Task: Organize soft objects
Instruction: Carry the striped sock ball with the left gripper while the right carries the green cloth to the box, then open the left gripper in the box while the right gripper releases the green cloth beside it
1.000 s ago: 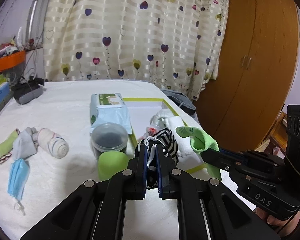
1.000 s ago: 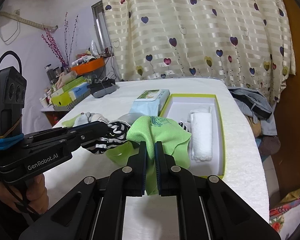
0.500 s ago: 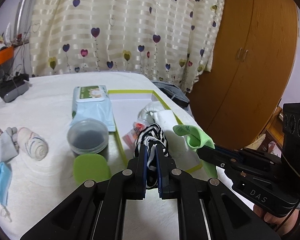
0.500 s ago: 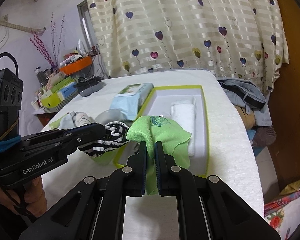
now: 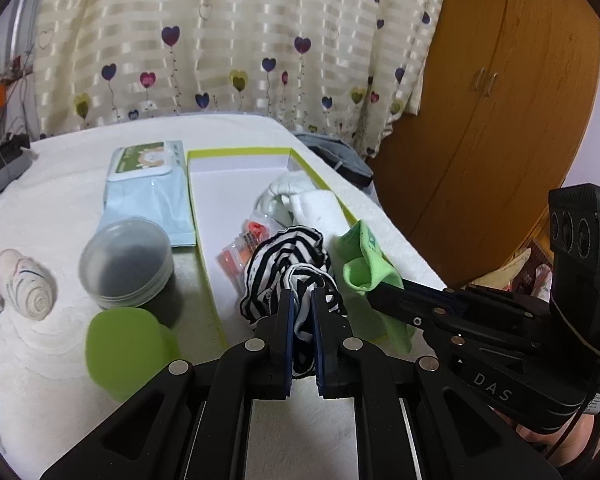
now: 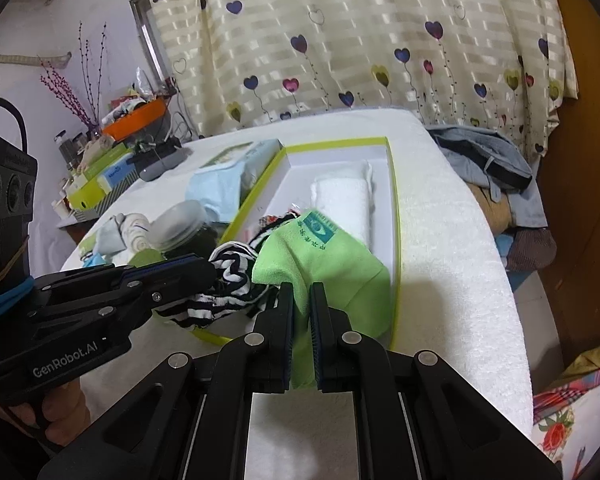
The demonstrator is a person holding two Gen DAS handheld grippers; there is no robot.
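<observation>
Behind striped sock (image 5: 286, 266), pkt (image 5: 244, 242) partly hidden, maybe snack

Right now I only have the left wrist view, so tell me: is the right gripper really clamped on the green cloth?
Observer: Yes. In the right wrist view the right gripper has its fingers shut on a fold of the green cloth.
Operator: My own gripper hides the box's near edge. Where is it?
Observer: The box shows its near rim just beneath the striped cloth hanging from the left gripper.
</observation>
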